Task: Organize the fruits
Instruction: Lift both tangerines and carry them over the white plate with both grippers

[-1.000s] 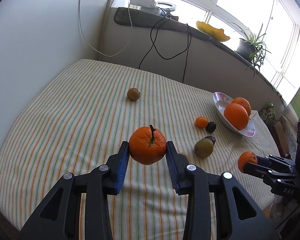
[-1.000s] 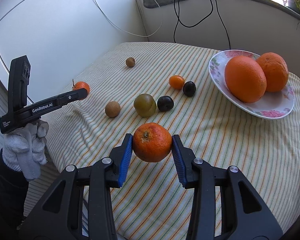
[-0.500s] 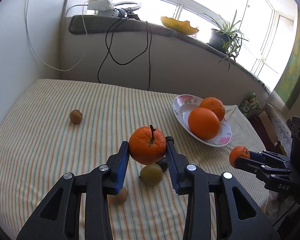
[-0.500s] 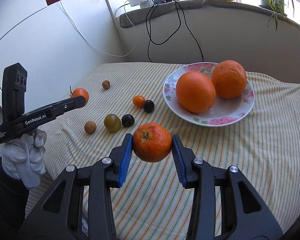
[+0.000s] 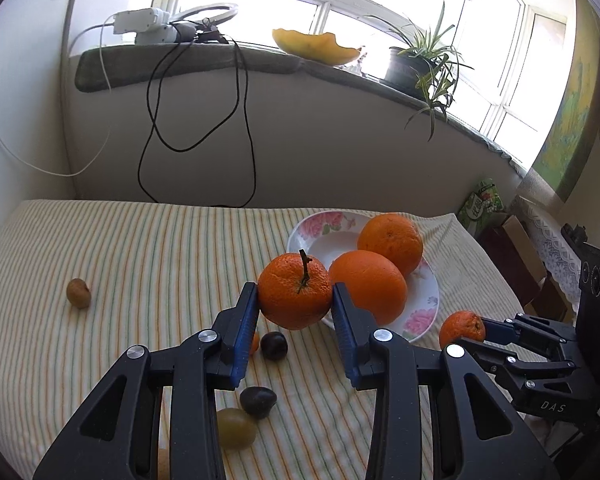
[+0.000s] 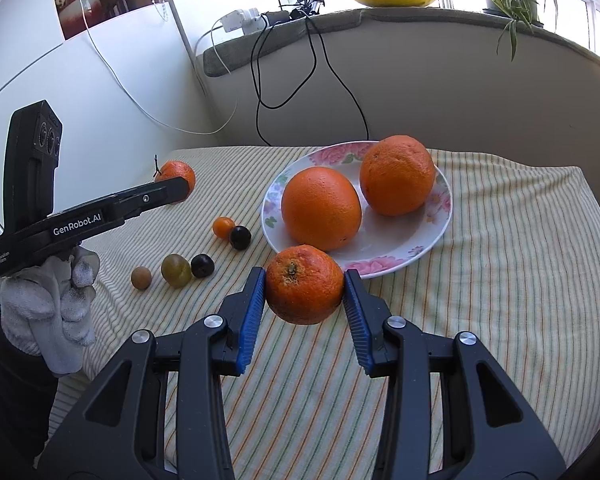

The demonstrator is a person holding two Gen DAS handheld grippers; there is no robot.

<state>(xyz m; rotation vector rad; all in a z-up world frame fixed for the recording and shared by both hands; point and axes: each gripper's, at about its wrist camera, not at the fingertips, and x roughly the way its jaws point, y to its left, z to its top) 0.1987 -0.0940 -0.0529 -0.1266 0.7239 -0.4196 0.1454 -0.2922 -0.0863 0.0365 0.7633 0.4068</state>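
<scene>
A: Where's the fruit rn?

B: Two tangerines, both up in the air. The stemmed tangerine [image 5: 295,296] is pinched in the left gripper [image 5: 295,308], stem up. The other tangerine [image 6: 305,284] is pinched in the right gripper [image 6: 305,292], held just before the near rim of the plate [image 6: 400,254].

A: Plate's got stuff in it?

B: Two oranges [image 6: 321,214] touching each other — bare bit left at the front and at the far left rim.

A: And the cloth?

B: Small fruit loose on the striped cloth [image 6: 500,280]: a tiny orange one [image 6: 223,227] beside a dark plum [image 6: 240,237], then another dark plum [image 6: 202,265], a green plum [image 6: 176,270] and a brown one [image 6: 141,278] in a rough row. One more brown fruit [image 5: 79,293] well apart, on the left-view side.

A: So what step?

B: Carry step, I'd say — both tangerines headed for the plate, neither set down yet.

A: Next move?

B: Prob. lower the right one onto the bare front part, w/o nudging the oranges, then spread the fingers. It's round, could roll off the rim — release low. Left follows.
</scene>
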